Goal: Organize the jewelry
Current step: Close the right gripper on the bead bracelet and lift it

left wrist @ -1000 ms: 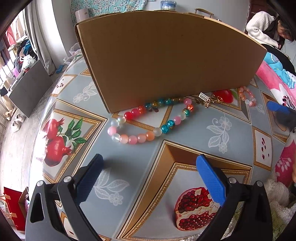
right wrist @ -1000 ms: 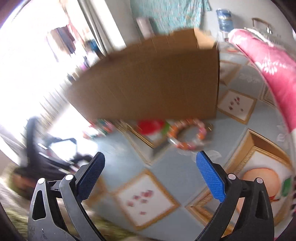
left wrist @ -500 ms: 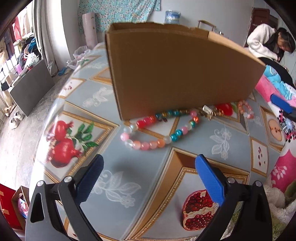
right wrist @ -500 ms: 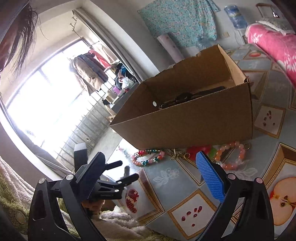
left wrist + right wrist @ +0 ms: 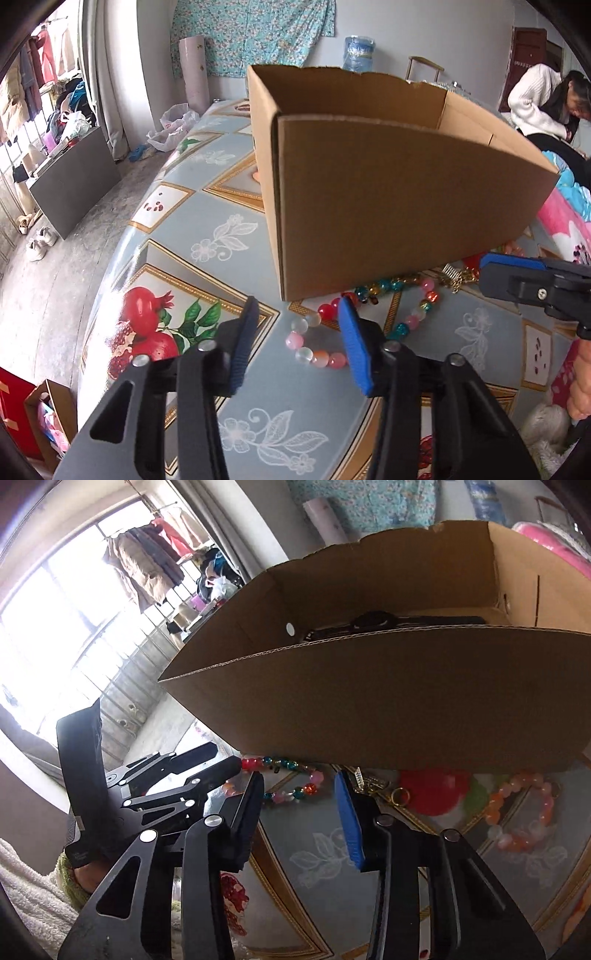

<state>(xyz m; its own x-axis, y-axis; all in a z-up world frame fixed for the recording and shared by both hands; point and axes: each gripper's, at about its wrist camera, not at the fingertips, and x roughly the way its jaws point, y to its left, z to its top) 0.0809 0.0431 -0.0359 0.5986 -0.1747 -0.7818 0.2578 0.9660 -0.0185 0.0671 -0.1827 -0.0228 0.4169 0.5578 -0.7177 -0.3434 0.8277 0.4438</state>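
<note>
A multicoloured bead bracelet lies on the patterned tablecloth against the front wall of an open cardboard box. My left gripper hovers over the bracelet's left end. Its jaws are closing, with beads showing in the gap below and nothing pressed by the pads. My right gripper points at the same bracelet from the other side, also closing with nothing between its pads. To its right lie a gold chain, a red charm and an orange-pink bracelet. A black watch lies inside the box.
The right gripper shows at the right edge of the left wrist view, and the left gripper at the left of the right wrist view. A person in white sits at the back right. The table edge drops off to the left.
Both grippers' jaws have narrowed from wide apart to about half. The left gripper drew back and rose so the box's open top shows. The right gripper moved closer to the box and jewelry.
</note>
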